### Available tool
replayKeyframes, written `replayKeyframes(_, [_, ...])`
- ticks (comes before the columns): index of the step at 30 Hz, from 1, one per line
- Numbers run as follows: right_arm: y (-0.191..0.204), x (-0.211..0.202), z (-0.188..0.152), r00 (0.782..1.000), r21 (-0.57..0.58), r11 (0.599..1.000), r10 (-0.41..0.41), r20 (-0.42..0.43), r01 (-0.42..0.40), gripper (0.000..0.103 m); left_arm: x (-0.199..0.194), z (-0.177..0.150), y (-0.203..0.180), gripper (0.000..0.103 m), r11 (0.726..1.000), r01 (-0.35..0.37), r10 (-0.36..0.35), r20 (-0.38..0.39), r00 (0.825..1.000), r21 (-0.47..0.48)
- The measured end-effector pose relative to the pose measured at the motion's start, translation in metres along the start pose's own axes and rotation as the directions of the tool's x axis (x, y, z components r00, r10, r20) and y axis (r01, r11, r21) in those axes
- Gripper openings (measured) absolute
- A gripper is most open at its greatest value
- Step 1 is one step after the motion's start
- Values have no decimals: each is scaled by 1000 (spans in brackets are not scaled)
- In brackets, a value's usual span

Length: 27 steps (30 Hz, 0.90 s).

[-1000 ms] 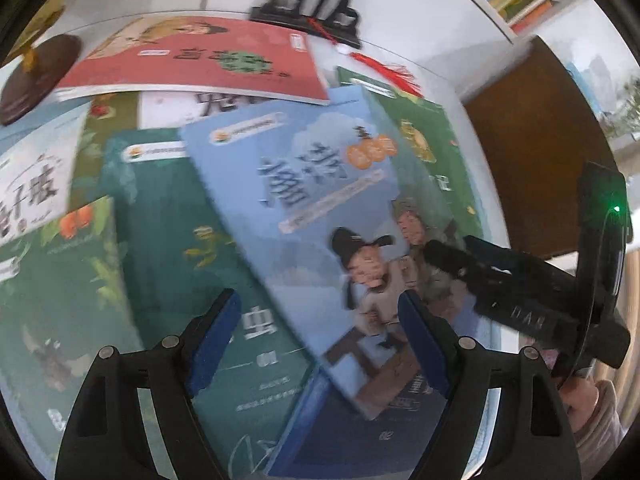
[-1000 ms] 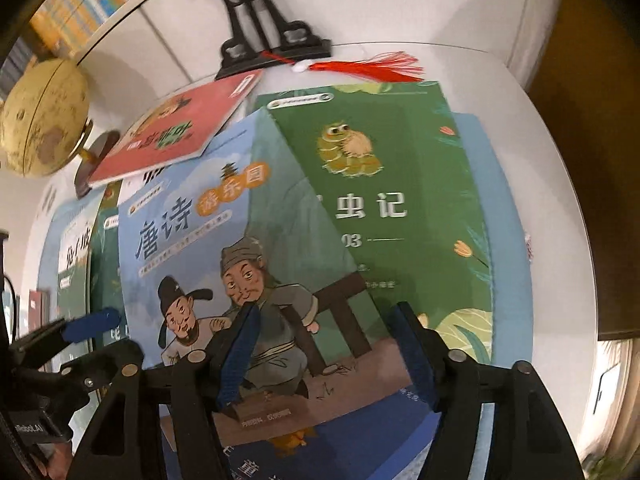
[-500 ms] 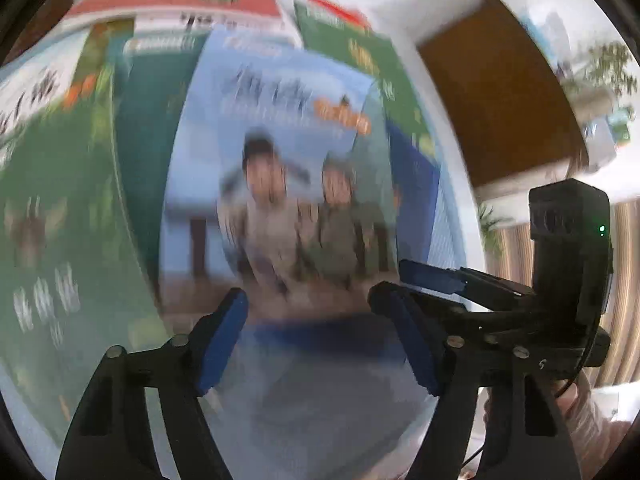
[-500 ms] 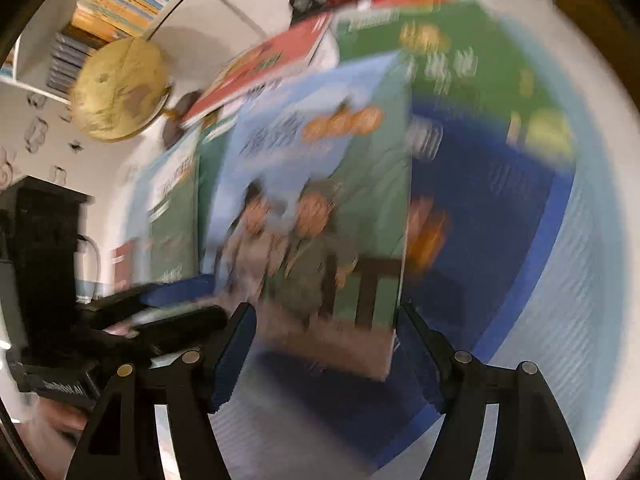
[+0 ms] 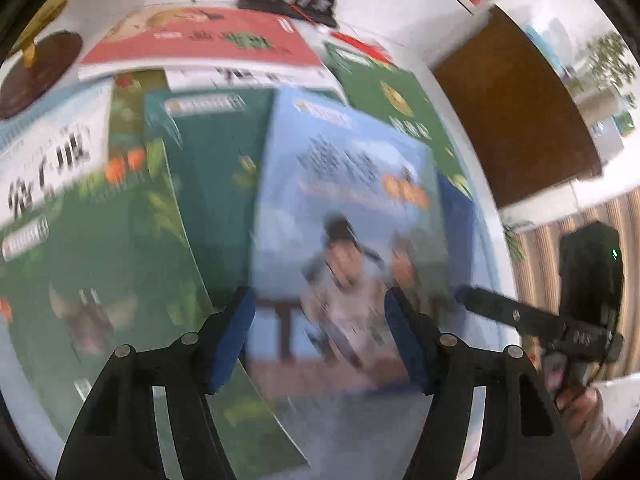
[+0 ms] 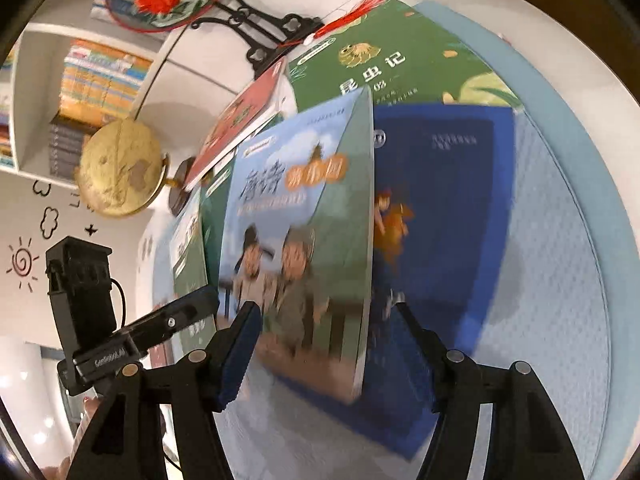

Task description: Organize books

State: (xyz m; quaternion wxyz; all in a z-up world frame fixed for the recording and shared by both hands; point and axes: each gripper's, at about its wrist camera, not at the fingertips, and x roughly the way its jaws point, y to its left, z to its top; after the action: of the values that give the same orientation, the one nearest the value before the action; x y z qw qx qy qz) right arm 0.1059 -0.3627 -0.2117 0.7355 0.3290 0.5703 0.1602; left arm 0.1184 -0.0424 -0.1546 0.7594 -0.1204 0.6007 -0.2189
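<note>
A light blue book (image 5: 348,208) with two drawn figures on its cover lies on top of the spread books. In the right wrist view the light blue book (image 6: 296,232) looks tipped, its right edge showing its thickness. The near edge sits between the fingers of my left gripper (image 5: 320,336), whose jaws are closing, and no pad presses on it. My right gripper (image 6: 326,344) stands open over the same near edge. The right gripper (image 5: 472,296) reaches the book's right side and the left gripper (image 6: 200,308) its left side; I cannot tell if they touch it. Both views are blurred.
Under it lie a dark blue book (image 6: 440,184), a green insect book (image 6: 384,64), a dark teal book (image 5: 212,168) and a red book (image 5: 208,40), all on a pale blue mat (image 6: 560,280). A golden globe (image 6: 120,168) and a black fan stand (image 6: 260,24) stand at the back.
The left jaws have narrowed. The right view has rolled and swung, so the dark blue book now shows beside the light blue one, whose right edge looks raised.
</note>
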Motion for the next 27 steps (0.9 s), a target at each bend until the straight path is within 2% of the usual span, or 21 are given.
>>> replayKeyframes(4, [0,15,20,1000,21,1000,12,17,-12,66,6,11,4,67,998,57,-57,3,998,-23])
replayKeyframes(7, [7,18,21,1000,27,1000,9,20,-9,72,10,8,-6,68,1000,23,-23,-5,1000,17])
replayKeyframes(10, [9,20,16,1000,17,1000,2,0,-2,75,7,-3,-7,68,999,51,-50,-40,998,12])
replayKeyframes(13, [1,16,-2,998,47,998,34,-47,-32,75,0,-33,-9,68,998,69,-69,-75,995,-1])
replayKeyframes(16, [-4,9,-40,994,33,999,43,-102,-40,75,-9,-77,-13,68,997,79,-78,-108,991,9])
replayKeyframes(19, [-11,4,-80,982,40,997,68,-174,-62,75,-6,-114,-6,67,993,99,-109,-185,977,-62])
replayKeyframes(20, [-19,7,-95,972,69,995,89,-218,-76,74,-2,-123,-1,64,989,117,-133,-209,969,-90])
replayKeyframes(21, [-24,7,-103,968,81,992,111,-226,-95,70,2,-132,4,59,987,118,-140,-225,964,-109])
replayKeyframes(22, [-28,3,-109,971,77,990,128,-204,-115,68,2,-135,6,51,987,117,-138,-215,967,-106])
replayKeyframes(23, [-32,1,-114,970,70,989,139,-201,-128,65,1,-135,9,48,986,128,-148,-205,967,-109])
replayKeyframes(24, [-35,0,-115,970,61,990,140,-196,-131,57,2,-134,11,47,983,137,-160,-209,965,-122])
replayKeyframes(25, [-38,0,-114,971,56,989,144,-191,-135,54,3,-132,14,45,979,149,-176,-211,962,-137])
replayKeyframes(27, [-42,4,-111,966,52,983,182,-183,-175,54,11,-125,17,45,971,190,-219,-219,951,-144])
